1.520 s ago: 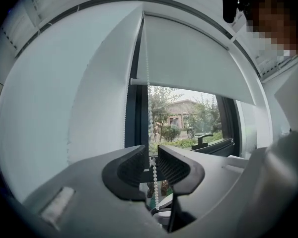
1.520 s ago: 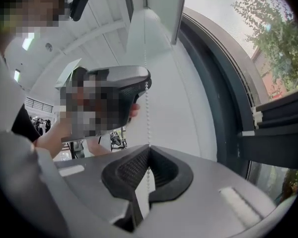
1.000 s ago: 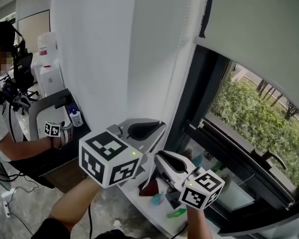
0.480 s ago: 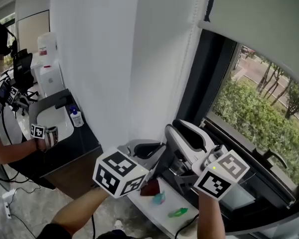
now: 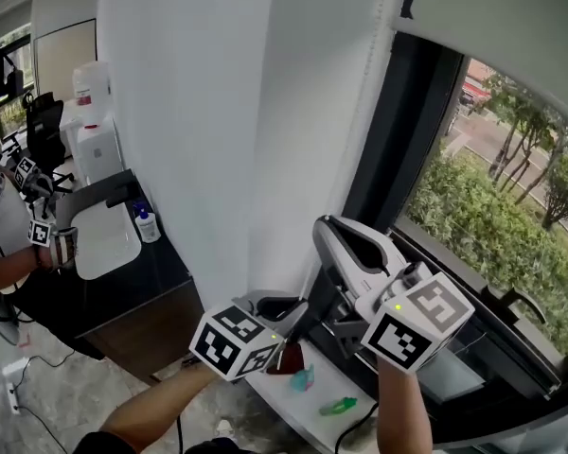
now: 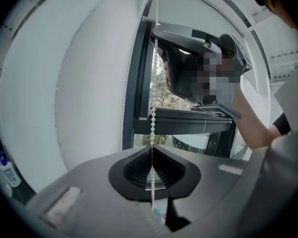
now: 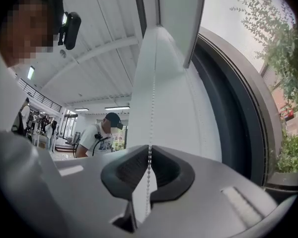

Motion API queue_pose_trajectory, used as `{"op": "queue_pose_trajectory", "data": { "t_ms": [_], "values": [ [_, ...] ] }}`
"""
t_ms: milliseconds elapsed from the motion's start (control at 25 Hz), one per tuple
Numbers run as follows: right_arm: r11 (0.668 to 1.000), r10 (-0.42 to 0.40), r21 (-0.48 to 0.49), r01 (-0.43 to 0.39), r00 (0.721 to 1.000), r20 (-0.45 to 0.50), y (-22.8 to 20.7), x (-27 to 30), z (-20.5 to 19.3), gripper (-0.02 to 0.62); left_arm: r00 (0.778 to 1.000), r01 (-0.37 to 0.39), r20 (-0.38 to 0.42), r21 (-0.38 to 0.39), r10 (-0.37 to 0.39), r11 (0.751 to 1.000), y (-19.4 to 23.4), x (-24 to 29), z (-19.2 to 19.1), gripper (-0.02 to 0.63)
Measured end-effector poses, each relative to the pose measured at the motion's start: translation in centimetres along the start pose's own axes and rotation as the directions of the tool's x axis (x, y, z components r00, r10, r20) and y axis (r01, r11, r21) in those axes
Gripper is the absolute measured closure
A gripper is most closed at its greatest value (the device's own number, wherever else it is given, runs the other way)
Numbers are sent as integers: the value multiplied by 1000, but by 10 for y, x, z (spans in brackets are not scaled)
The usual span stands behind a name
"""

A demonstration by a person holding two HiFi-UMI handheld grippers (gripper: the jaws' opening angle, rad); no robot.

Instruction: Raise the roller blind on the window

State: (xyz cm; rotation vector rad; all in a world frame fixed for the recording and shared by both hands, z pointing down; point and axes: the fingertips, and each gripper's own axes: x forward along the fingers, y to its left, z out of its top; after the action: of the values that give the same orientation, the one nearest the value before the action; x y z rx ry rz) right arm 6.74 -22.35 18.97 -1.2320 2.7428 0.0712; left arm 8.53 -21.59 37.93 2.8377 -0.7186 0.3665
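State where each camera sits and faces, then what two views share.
Head view: on the person's head, facing down at the window; both forearms, left claw and right claw show.
Left gripper view: on the left claw, facing up the bead chain clamped in its jaws; right claw above.
Right gripper view: on the right claw, facing up the wall toward the ceiling; its jaws have just been closing and pinch the chain; the person's shirt at left.
Shared: both gripper views show that chain.
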Motion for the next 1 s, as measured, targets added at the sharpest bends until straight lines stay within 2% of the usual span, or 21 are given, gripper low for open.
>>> {"op": "queue_pose_trajectory", "data": {
  "t_ms": [360, 560, 680, 840, 920, 1000],
  "values": [
    [1000, 23, 21, -22, 1000, -17, -1, 4, -6, 585, 1000, 9, 8, 12, -9, 1000, -8, -1, -1, 588],
    [1000, -13, -1, 13, 1000, -5, -5, -2, -5, 588, 999, 19, 27, 9, -19, 1000, -5, -16, 3, 586],
    [1000, -10, 19, 10, 1000, 3, -5, -10, -10, 588, 989, 2, 148, -4, -1, 1000, -4, -37, 33, 551],
    [999, -10, 39, 12, 999, -54, -6, -7, -40, 588, 946, 5, 326, -35, 7, 999, 3, -66, 97, 541],
    [998, -2, 61, 7, 996, -89, -2, -6, -63, 588, 933, -16, 360, -4, 16, 1000, 3, -71, 121, 541],
    [997, -7, 69, 16, 992, -128, 1, -6, -88, 588, 930, -29, 368, 36, 14, 999, 2, -68, 134, 541]
  ]
}}
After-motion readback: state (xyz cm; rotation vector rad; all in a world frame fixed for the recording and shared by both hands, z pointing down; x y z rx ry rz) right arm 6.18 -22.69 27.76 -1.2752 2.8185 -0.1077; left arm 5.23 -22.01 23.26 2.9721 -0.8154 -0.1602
